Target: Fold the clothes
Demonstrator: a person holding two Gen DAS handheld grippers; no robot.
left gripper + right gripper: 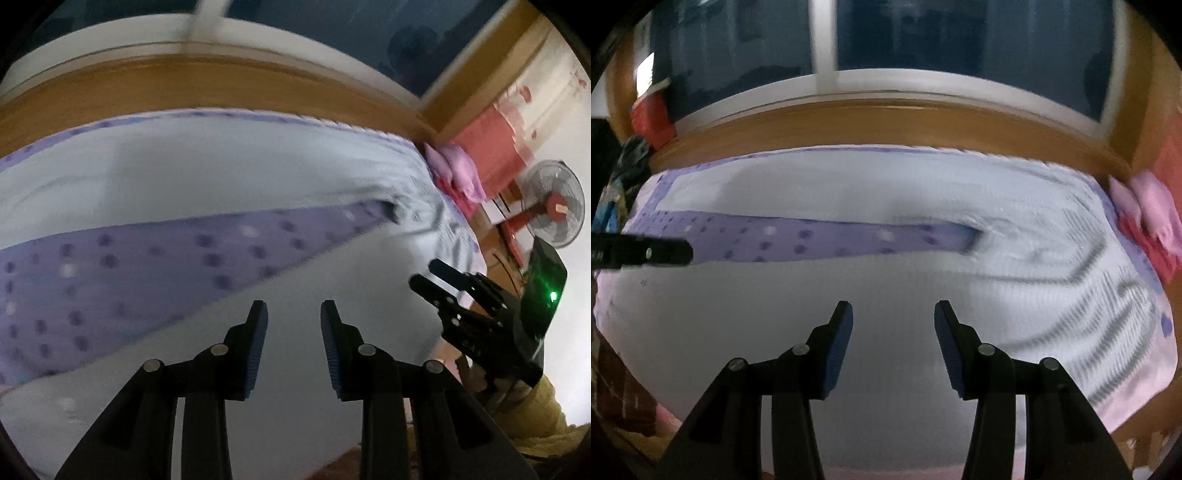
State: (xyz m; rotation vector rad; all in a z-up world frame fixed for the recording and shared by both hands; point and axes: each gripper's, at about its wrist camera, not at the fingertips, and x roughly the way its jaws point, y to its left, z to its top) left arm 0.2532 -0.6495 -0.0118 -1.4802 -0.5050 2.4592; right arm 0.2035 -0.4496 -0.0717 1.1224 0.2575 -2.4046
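Our left tongs [294, 314] parted, empty; right tongs [893, 314] wider, empty. Both above pale garment [849, 332] spread flat on bed [757, 240]. We judge cloth light, limp, wrinkle-prone; best pinched at near hem corners. Pink pile [1145, 210] beside.

A home bedroom: a bed [849, 314] with a pale, purple-dotted sheet stands against a wooden sill [886, 122] under a dark window [960, 37], pink pillows [458, 170] at one end, a standing fan [554, 203] nearby.
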